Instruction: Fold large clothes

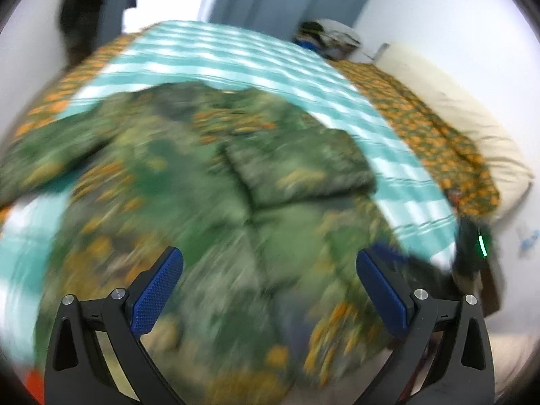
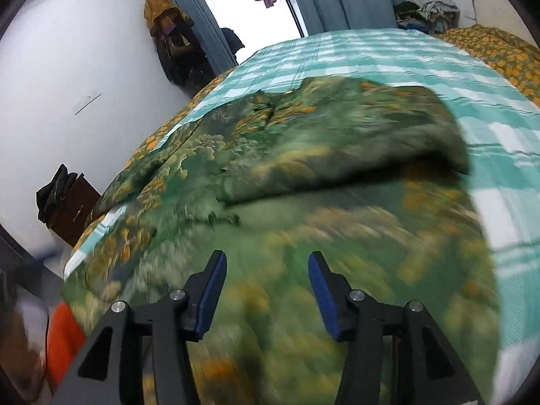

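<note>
So the big green garment point(image 1: 209, 202) with the orange flowers is spread out on the bed point(image 1: 236, 54), on top of the teal checked sheet, and it fills most of both wrist views. One part is already folded in: there's a flap lying across the top of the body, ending toward the right edge. Both views are pretty blurry, so seams and hems are hard to make out.

The left gripper point(image 1: 270, 290) has its jaws wide apart with nothing between them, just hovering over the near part of the fabric. The right gripper point(image 2: 266, 290) is also apart, a bit narrower, also empty, angled down at the cloth right in front of it.

The garment runs away from both grippers toward the far side of the bed, long axis roughly front to back. An unfolded bit trails off to the left, so I'd guess the left gripper is the nearer one for that side, but can't say for sure
</note>
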Demonstrator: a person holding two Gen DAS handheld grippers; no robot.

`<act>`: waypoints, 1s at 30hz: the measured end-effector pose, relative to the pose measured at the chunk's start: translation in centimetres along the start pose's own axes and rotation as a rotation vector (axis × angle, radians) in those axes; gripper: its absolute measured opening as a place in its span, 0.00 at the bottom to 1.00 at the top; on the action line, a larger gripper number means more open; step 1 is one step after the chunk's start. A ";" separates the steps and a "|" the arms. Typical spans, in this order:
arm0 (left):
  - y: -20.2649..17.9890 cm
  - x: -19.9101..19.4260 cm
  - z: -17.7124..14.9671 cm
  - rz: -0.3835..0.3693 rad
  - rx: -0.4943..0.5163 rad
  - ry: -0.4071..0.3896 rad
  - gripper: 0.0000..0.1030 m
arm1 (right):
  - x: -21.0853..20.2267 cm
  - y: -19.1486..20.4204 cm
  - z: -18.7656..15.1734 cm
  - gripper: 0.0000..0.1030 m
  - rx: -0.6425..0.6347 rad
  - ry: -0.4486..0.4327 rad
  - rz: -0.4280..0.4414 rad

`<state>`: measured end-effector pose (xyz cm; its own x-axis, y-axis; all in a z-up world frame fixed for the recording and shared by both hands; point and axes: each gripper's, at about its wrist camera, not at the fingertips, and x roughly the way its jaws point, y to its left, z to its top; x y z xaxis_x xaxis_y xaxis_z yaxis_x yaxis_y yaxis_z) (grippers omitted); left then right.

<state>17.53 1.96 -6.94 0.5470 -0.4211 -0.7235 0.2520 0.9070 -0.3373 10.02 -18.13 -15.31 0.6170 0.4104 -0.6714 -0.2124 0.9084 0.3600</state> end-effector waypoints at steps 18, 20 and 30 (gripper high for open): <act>-0.2 15.5 8.6 0.193 -0.076 0.184 0.08 | -4.0 -3.5 -2.1 0.52 0.012 -0.071 -0.023; 0.1 14.3 10.6 0.190 -0.051 0.133 0.08 | -4.4 -4.4 -1.5 0.52 0.036 -0.091 -0.032; 6.9 16.9 11.3 0.230 -0.108 0.114 0.09 | -0.6 -10.1 9.3 0.52 0.024 -0.111 -0.178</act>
<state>37.57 1.13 -14.73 0.4849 -0.2076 -0.8496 0.0416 0.9758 -0.2147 18.85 -28.29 -12.56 0.7233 0.2309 -0.6508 -0.0749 0.9631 0.2584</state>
